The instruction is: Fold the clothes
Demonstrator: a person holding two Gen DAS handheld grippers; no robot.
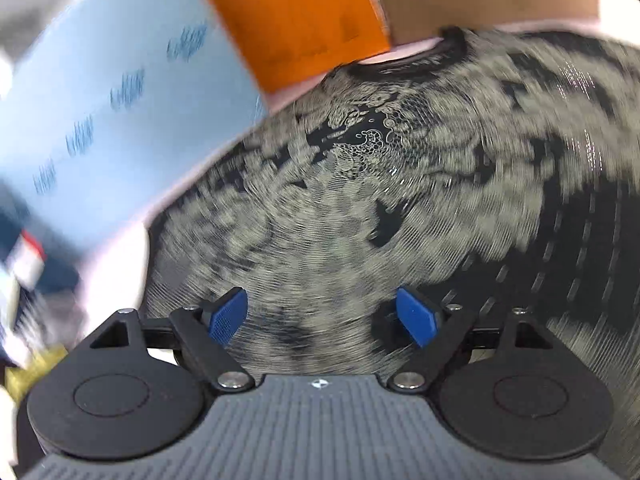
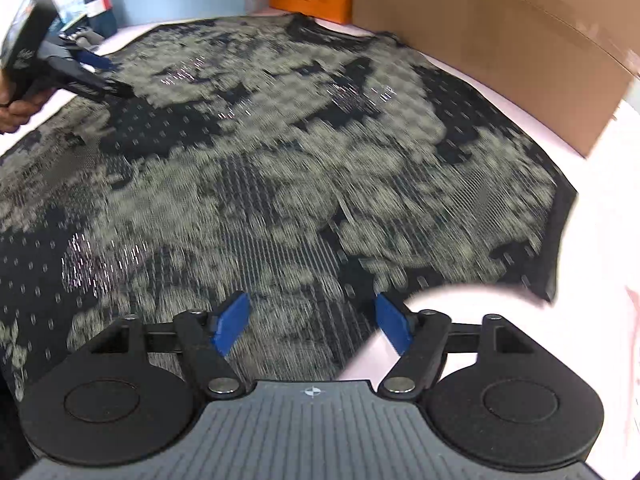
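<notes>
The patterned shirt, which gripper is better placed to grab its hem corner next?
Probably the right gripper: open, it hangs by the shirt's near edge, beside the corner. The left gripper is open over mid-fabric.

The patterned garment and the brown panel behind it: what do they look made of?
The garment looks like thin knit or mesh fabric, black with a pale print and small glinting flecks, perhaps sequins; blur leaves this open. The brown panel looks like matte corrugated cardboard, with a crease line along it.

Bright even light, heavy motion blur, fisheye-bent edges, small glints on fabric (image 2: 280,168)
</notes>
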